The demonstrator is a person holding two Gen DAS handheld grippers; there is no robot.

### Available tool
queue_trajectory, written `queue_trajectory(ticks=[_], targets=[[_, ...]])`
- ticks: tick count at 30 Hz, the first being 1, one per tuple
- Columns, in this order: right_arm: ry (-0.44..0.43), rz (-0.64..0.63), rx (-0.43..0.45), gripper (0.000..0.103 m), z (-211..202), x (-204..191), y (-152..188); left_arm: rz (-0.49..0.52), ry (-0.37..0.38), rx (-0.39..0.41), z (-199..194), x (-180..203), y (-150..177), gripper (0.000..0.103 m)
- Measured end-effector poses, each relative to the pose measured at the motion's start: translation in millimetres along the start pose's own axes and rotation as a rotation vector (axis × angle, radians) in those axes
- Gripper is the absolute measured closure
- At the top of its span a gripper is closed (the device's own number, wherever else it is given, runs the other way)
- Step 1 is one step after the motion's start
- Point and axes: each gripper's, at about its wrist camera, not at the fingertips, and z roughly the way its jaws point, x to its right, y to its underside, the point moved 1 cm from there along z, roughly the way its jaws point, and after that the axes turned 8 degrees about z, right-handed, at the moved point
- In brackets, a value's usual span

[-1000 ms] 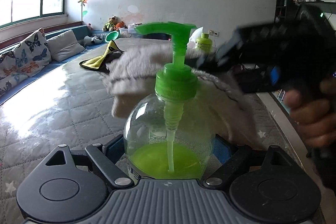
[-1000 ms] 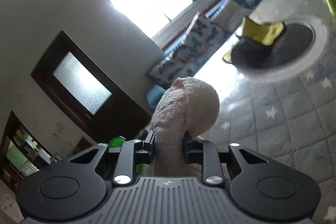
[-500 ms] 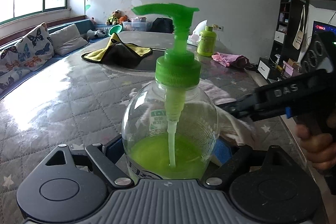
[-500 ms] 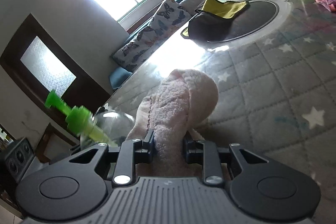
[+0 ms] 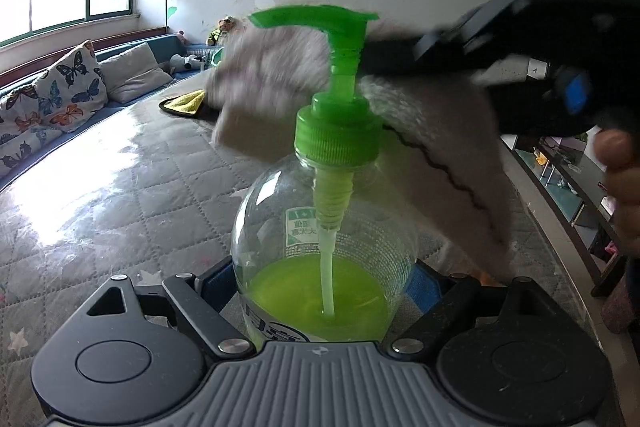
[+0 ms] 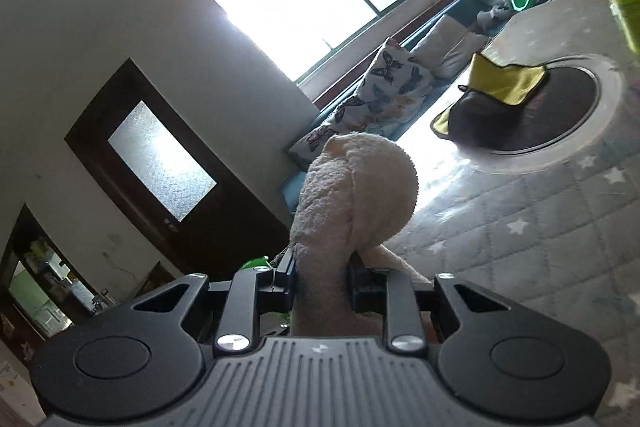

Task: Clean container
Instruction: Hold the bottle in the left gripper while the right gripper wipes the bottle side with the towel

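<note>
My left gripper [image 5: 324, 279] is shut on a clear round pump bottle [image 5: 324, 247] with a green pump head and green liquid at the bottom, held upright. My right gripper [image 6: 322, 277] is shut on a pale pink towel [image 6: 356, 187]. In the left wrist view the right gripper's dark body [image 5: 560, 67] comes in from the right at pump height. The towel [image 5: 280, 83] drapes behind and beside the green pump and down the bottle's right shoulder. A sliver of green pump [image 6: 256, 262] shows beside the left finger in the right wrist view.
A grey quilted table [image 5: 100, 195] with star marks lies below. A yellow and black cloth [image 6: 504, 87] lies on a dark round inset [image 6: 560, 123]. A second green bottle [image 6: 624, 11] stands farther back. A sofa with butterfly cushions [image 5: 52, 103] lines the window wall.
The right gripper rose with the towel from low beside the bottle's right side up to the pump head, tilting its view up. The left gripper and bottle stayed about in place.
</note>
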Motion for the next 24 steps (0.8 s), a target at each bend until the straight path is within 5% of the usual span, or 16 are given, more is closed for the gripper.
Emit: queue_trajectory(ticks=[14,24], targets=[[0.085,0.137,-0.053,0.078,27.7,53.2,9.7,-0.001,0.005,-0.013,3.5,-2.0,3.4,0.013],[0.186,0.06,-0.098,0.076,27.6,56.3,26.8,0.006,-0.014,-0.019,-1.4,-2.0,4.3,0.014]])
